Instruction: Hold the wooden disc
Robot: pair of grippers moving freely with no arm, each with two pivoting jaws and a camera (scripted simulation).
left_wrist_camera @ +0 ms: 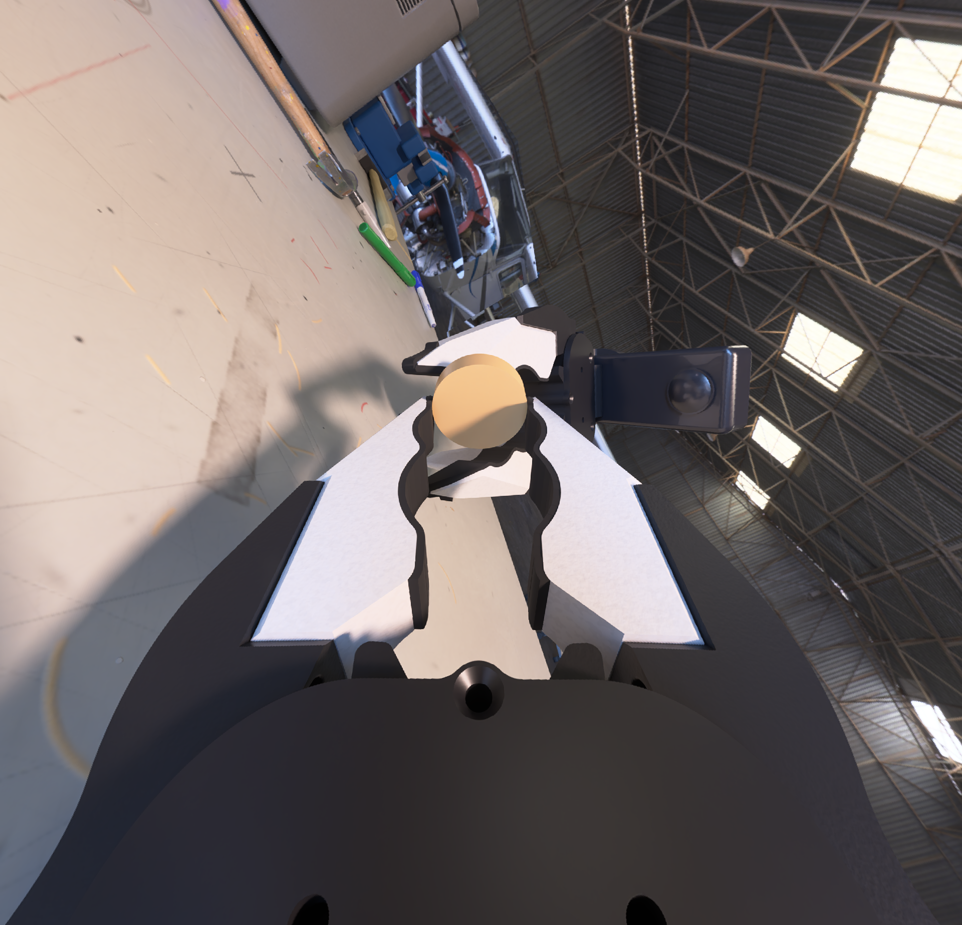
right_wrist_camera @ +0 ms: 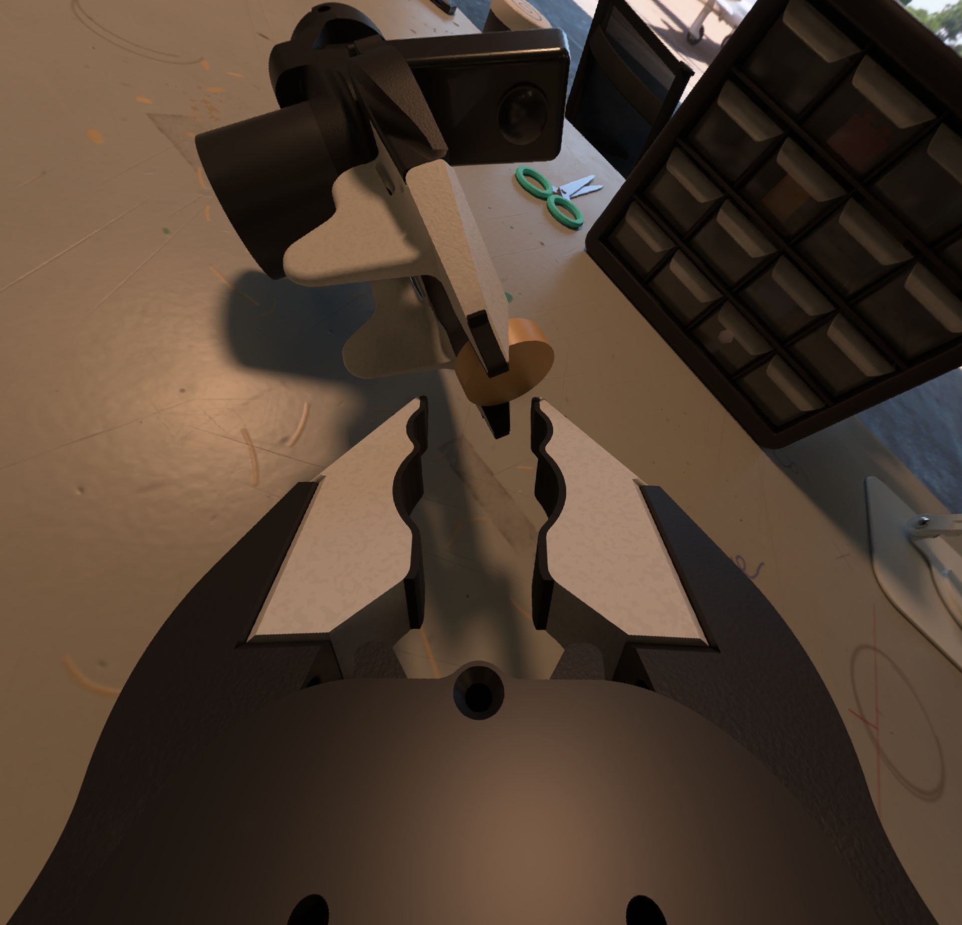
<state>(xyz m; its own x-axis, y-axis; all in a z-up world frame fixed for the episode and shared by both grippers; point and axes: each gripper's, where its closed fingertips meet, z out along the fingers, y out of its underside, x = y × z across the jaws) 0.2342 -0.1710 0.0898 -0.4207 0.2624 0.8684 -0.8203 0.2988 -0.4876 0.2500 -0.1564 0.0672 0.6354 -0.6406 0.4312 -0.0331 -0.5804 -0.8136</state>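
The wooden disc (left_wrist_camera: 479,400) is a short tan cylinder held up above the table. My left gripper (left_wrist_camera: 480,413) is shut on it, a pad on each side of its rim, its round face toward the camera. In the right wrist view the disc (right_wrist_camera: 526,346) sits between the left gripper's (right_wrist_camera: 498,404) black pads. My right gripper (right_wrist_camera: 480,405) is open and empty, its tips just short of the disc. Its white fingers (left_wrist_camera: 484,346) show above and below the disc in the left wrist view.
The beige table (left_wrist_camera: 130,275) carries a green marker (left_wrist_camera: 388,255), a blue pen (left_wrist_camera: 424,301), a blue vise (left_wrist_camera: 395,151) and a grey box (left_wrist_camera: 354,26). A black drawer cabinet (right_wrist_camera: 807,197), green-handled scissors (right_wrist_camera: 554,197) and a pale plate (right_wrist_camera: 895,562) lie near the right gripper.
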